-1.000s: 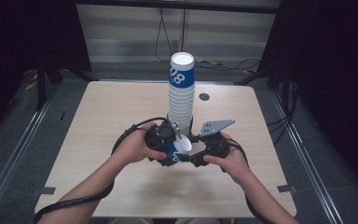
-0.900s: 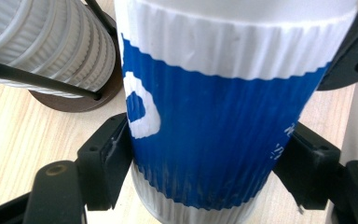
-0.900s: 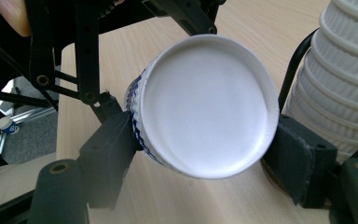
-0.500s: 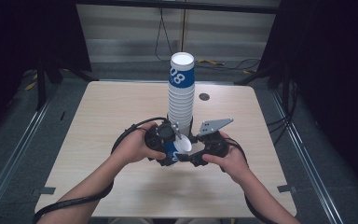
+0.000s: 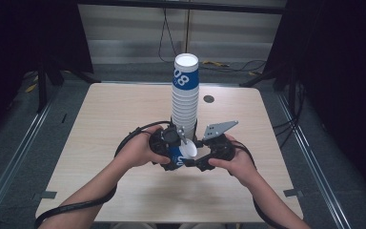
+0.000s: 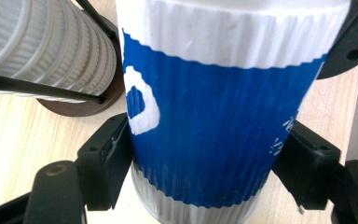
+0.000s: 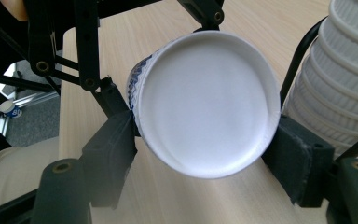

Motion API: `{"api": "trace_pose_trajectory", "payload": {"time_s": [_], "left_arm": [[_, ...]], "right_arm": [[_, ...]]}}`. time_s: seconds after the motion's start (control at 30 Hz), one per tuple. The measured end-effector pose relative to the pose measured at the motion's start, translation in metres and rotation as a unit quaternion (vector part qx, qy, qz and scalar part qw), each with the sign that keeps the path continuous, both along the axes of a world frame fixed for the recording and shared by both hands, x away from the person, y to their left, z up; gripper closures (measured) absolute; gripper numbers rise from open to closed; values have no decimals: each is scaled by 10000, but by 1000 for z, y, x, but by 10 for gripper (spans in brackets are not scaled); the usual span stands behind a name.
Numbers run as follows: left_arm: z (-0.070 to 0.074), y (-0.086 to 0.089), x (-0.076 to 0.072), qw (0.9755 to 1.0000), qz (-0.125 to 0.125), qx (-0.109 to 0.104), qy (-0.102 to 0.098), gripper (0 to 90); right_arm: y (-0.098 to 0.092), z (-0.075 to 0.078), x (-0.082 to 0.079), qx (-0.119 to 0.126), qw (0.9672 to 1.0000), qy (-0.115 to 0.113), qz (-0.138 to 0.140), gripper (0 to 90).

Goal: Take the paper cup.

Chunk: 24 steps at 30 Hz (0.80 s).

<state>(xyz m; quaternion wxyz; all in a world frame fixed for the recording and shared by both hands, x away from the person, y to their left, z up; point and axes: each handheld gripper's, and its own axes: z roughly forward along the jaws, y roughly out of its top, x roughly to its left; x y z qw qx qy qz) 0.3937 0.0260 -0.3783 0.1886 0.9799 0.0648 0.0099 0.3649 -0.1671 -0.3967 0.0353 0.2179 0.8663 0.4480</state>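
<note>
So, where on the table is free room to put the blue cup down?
Free: the table left of the cup stack, the right side past the dark hole, and the near edge. Crowded: the middle, where both tools hold the blue cup.

We've got loads of bare desk (image 5: 105, 124) left, right and in front of the hands. The only real blocker is the tall stack of cups (image 5: 185, 98), just behind both tongs, with the sideways cup (image 5: 183, 153) wedged between them. Passing straight forward means going around that stack.
</note>
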Motion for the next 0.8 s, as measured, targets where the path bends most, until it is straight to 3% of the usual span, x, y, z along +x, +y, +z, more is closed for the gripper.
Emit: {"api": "trace_pose_trajectory", "payload": {"time_s": [0.8], "left_arm": [[0,-3,-3,9996,-255,102,-113,260]], "right_arm": [[2,-1,0,-182,9996,99,192,277]]}}
